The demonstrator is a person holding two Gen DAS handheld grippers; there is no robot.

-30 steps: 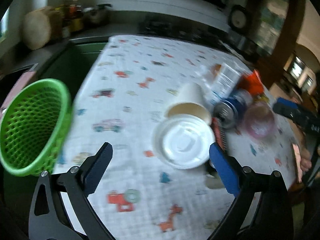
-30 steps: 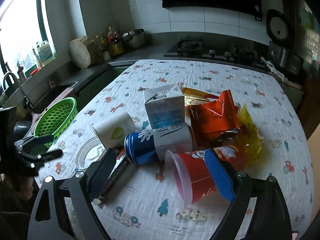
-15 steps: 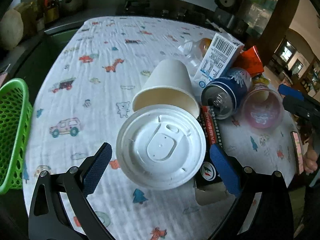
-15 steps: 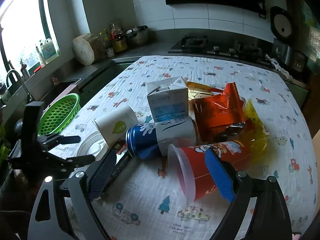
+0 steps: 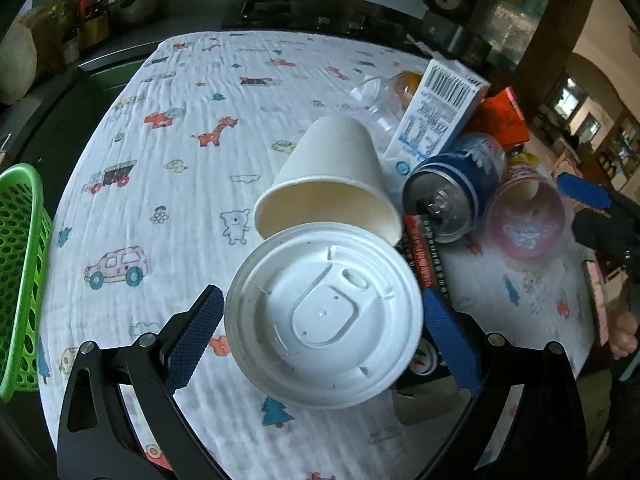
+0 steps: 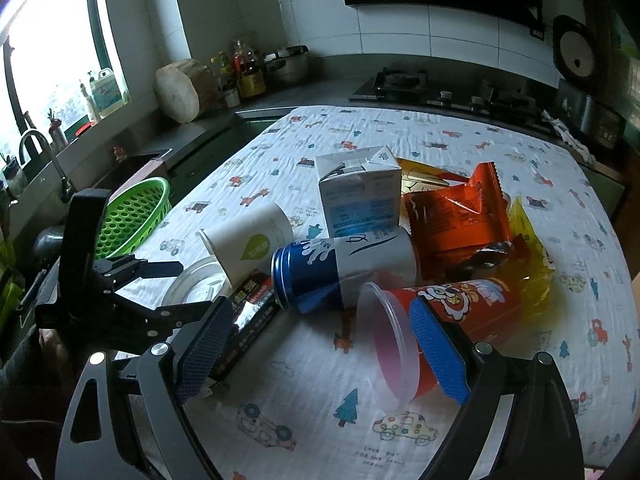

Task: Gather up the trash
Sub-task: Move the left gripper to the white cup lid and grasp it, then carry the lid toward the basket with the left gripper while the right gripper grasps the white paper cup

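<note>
white lid (image 5: 323, 318) now sits squarely between the left tongs (image 5: 320, 332): a second ago it lay ahead of them, so the left hand has come in and down over it. jaws stand spread either side of the rim, pads just off it, nothing clamped yet (the right-hand pad looks closest, contact unclear). my read: next step is close on the lid, then carry it to the green basket (image 5: 18, 276).

places, all relative to the lid:
- paper cup (image 5: 332, 184) on its side, mouth touching the lid's far edge
- blue can (image 5: 456, 184) beyond-right of the lid, lying down
- dark red-and-black pack (image 5: 420, 256) partly under the lid's right edge
- white carton (image 5: 436, 120) behind the cup
- red plastic cup (image 6: 440, 320) further right, on its side
- basket well left of it, at the desk (image 5: 180, 140) edge

right tongs (image 6: 320, 344) have barely shifted: wide apart, holding nothing, the red cup's rim near the right pad, no contact.

writing: carton shows a barcode and small print, unreadable. can has white script, maybe "mi…", can't confirm. dark pack has red characters, illegible. cup has a green leaf logo. cloth near the bottom of the right wrist view carries tiny print, too small.
</note>
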